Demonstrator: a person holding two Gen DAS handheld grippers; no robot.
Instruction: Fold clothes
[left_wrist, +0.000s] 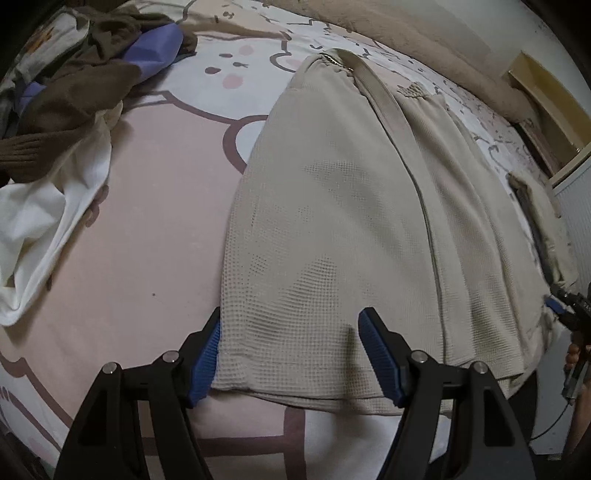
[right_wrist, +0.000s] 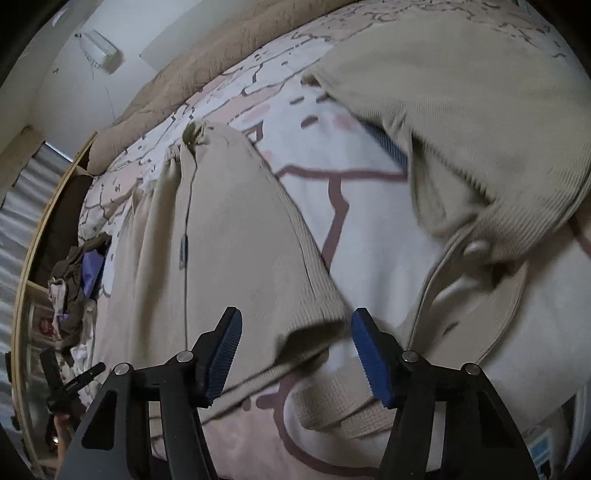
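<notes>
A beige waffle-knit zip jacket (left_wrist: 332, 221) lies flat on the bed, collar far, hem near. My left gripper (left_wrist: 290, 350) is open, its blue pads straddling the jacket's near left hem corner, just above the cloth. In the right wrist view the same jacket (right_wrist: 229, 240) stretches away, its zipper running down the middle. My right gripper (right_wrist: 295, 354) is open over the jacket's near right hem corner, where a fold lifts slightly. A beige sleeve with ribbed cuff (right_wrist: 480, 147) lies bunched to the right. The right gripper also shows at the left wrist view's right edge (left_wrist: 569, 314).
The bed sheet (left_wrist: 155, 206) is pink and white with a cartoon print. A pile of brown, blue and white clothes (left_wrist: 74, 92) sits at the left. A beige blanket (right_wrist: 184, 74) lies along the far side. A wooden shelf (left_wrist: 546, 103) stands beyond the bed.
</notes>
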